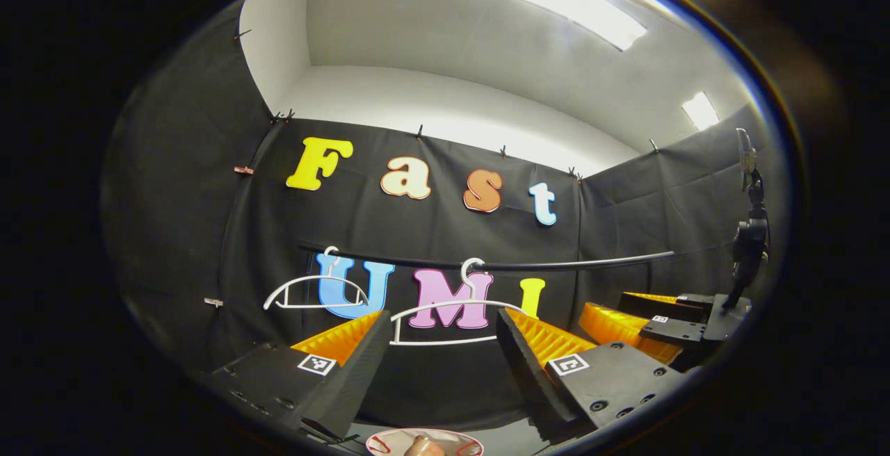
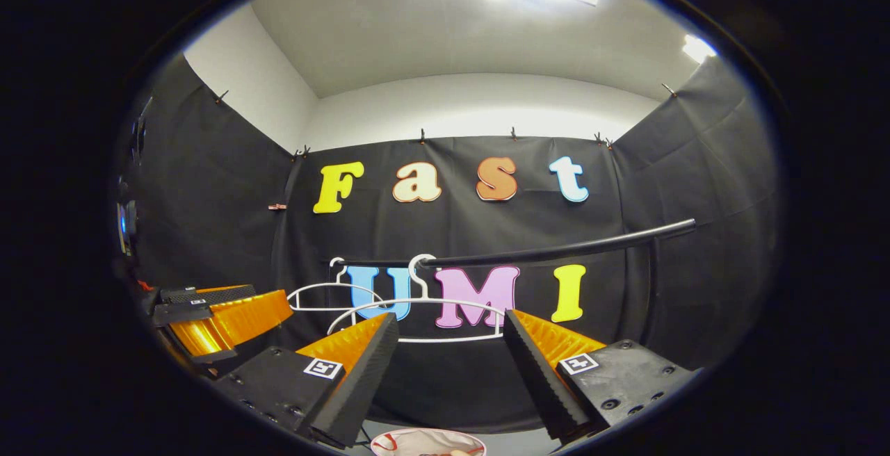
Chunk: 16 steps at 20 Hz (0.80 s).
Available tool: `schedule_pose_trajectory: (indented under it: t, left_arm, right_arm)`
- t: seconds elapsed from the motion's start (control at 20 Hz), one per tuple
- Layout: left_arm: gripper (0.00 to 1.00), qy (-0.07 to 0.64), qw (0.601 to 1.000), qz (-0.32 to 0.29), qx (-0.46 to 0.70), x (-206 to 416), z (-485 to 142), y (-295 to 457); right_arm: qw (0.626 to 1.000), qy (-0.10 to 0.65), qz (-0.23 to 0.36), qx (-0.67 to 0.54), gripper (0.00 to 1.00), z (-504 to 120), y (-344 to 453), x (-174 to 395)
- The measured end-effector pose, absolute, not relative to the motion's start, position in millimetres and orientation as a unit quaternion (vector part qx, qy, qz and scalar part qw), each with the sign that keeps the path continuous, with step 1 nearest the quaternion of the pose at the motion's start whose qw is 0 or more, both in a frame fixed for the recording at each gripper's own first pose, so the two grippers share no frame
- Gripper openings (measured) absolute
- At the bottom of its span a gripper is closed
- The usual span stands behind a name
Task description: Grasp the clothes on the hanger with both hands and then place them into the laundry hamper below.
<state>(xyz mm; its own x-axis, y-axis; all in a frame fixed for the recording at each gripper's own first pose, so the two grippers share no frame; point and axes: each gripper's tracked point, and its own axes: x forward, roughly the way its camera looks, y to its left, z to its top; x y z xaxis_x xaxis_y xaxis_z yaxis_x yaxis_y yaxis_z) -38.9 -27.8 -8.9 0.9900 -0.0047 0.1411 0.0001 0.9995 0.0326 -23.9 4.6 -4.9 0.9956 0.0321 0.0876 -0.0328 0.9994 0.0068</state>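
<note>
- At the bottom centre of the left gripper view, a round white hamper [image 1: 424, 442] is showing with something white and red lying in it, probably the clothes [image 1: 379, 444]; cloth like this should be light, soft and floppy, so I would pinch a bunched fold.
- Just above, the left gripper [image 1: 441, 345] is standing wide apart, holding nothing.
- At the right edge, the right gripper [image 1: 643, 320] is hovering; in its own view its fingers are also apart and free.
- Farther back, two white hangers [image 1: 448, 313] are hanging bare on the dark rail [image 1: 556, 263].
</note>
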Motion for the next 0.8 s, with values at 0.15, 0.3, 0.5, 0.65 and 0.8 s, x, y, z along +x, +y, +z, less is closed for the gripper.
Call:
schedule_pose_trajectory:
  t: [0.15,0.3,0.5,0.65,0.8]
  left_arm:
    - [0.95,-0.071,0.997,0.0,0.012,-33.7,-9.9,-29.8]
    - [0.95,-0.067,0.998,0.005,0.003,-18.7,-8.4,-28.3]
    - [0.95,-0.074,0.997,0.01,0.001,-8.5,-4.5,-27.0]
    - [0.95,-0.063,0.998,0.017,-0.001,-7.7,-8.9,-25.2]
    - [0.95,-0.058,0.998,0.022,-0.005,-8.3,-8.6,-24.2]
  right_arm:
    - [0.999,-0.044,0.022,0.003,0.97,-6.6,2.3,-18.5]
    - [0.998,-0.053,0.027,0.021,1.0,-5.0,2.1,-4.7]
    - [0.998,-0.043,0.041,0.025,0.97,-12.0,5.5,14.1]
    - [0.998,-0.035,0.048,0.036,0.97,-15.7,10.2,17.9]
    - [0.998,-0.029,0.052,0.035,1.0,-19.3,10.5,17.7]
